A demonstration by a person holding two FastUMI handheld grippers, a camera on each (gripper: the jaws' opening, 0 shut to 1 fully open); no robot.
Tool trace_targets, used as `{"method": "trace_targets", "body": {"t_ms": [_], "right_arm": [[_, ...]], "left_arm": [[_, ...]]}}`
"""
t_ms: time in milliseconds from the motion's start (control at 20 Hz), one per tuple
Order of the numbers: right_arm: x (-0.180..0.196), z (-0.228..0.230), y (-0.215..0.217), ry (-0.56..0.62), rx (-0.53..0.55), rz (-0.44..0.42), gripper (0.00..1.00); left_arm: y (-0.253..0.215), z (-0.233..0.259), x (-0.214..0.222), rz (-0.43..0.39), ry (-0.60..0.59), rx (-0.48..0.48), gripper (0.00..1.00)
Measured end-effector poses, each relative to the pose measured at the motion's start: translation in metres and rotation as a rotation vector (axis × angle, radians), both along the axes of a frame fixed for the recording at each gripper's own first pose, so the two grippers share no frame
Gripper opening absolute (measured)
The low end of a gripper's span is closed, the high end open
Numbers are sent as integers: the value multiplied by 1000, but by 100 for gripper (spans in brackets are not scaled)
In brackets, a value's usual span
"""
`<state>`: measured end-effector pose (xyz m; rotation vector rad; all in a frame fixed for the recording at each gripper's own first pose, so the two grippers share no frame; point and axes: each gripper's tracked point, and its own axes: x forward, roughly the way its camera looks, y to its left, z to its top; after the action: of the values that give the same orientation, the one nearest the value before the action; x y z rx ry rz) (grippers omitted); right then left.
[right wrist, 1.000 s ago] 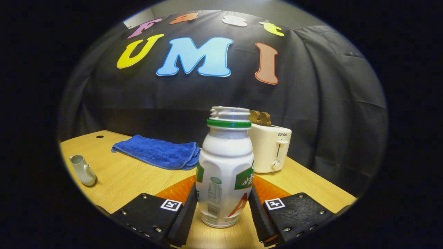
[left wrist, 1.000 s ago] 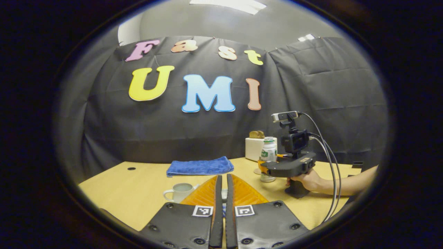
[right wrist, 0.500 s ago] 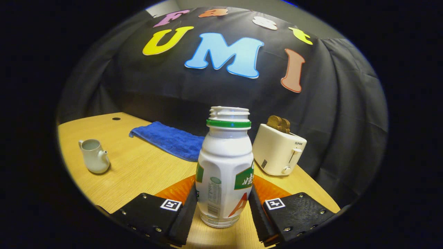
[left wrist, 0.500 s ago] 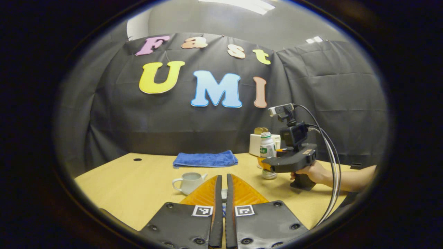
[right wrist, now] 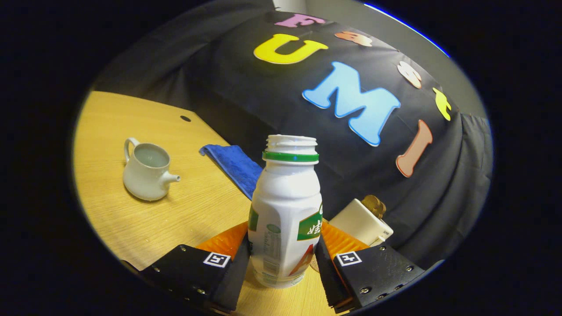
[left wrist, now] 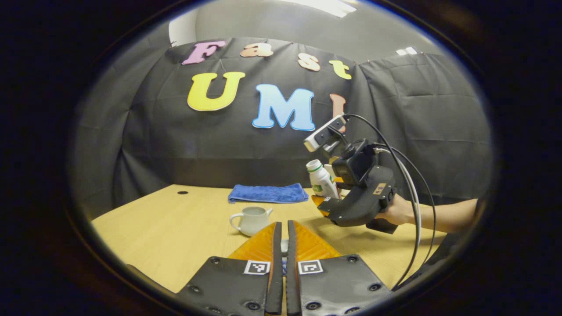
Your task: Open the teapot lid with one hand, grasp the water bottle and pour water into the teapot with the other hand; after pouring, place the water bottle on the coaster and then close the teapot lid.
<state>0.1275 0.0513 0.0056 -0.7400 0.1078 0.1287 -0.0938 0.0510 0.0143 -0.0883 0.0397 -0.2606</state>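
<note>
On wooden table (left wrist: 175, 228), open teapot (left wrist: 251, 219), blue towel (left wrist: 268, 193)

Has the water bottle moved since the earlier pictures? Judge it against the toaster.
Yes. In the left gripper view the water bottle, clamped in the right gripper, has lifted off the table, tilting left from the toaster towards the teapot.
</note>
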Motion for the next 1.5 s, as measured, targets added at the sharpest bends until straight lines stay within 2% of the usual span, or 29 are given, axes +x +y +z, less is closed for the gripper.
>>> {"method": "trace_targets", "body": {"t_ms": [150, 200, 250, 300, 350, 400, 500, 550, 600, 800, 850, 900, 1100, 1300, 1350, 1400, 1500], "right_arm": [[4, 0, 16, -10, -109, 31, 73], [6, 1, 20, -21, -148, 37, 73], [9, 2, 23, -33, -187, 40, 73], [13, 3, 26, -45, -229, 41, 73], [15, 3, 28, -48, -261, 44, 73], [18, 2, 31, -51, -296, 47, 73], [22, 1, 37, -63, -357, 54, 73], [23, 1, 40, -68, -385, 61, 73], [24, 0, 44, -75, -416, 72, 73], [21, -1, 53, -107, -550, 102, 73], [24, -2, 55, -115, -582, 105, 73], [27, -1, 55, -121, -616, 105, 73], [28, -2, 56, -157, -742, 96, 72], [23, 0, 63, -179, -812, 114, 73], [23, 0, 63, -190, -833, 117, 73], [20, -1, 66, -201, -853, 124, 73], [19, -2, 67, -206, -892, 131, 73]], "left_arm": [[0, -2, -5, 2, -5, 30, 9], [1, -4, -5, 4, -5, 37, 13], [2, -5, -6, 8, -4, 43, 13], [3, -5, -7, 16, -6, 50, 9], [6, -6, -9, 32, -5, 59, 9], [10, -10, -13, 42, -3, 68, 13], [14, -19, -22, 45, 6, 71, 13], [15, -18, -23, 46, 5, 68, 9], [16, -15, -23, 49, 0, 68, 13], [24, -7, -23, 87, -39, 131, 13], [21, -9, -22, 83, -41, 137, 9], [16, -9, -22, 75, -45, 141, 13], [13, -11, -24, 71, -51, 169, 13], [17, -15, -22, 81, -54, 180, 13], [17, -17, -22, 81, -48, 180, 9], [18, -19, -21, 80, -42, 179, 13], [18, -20, -21, 78, -37, 177, 13]]}}
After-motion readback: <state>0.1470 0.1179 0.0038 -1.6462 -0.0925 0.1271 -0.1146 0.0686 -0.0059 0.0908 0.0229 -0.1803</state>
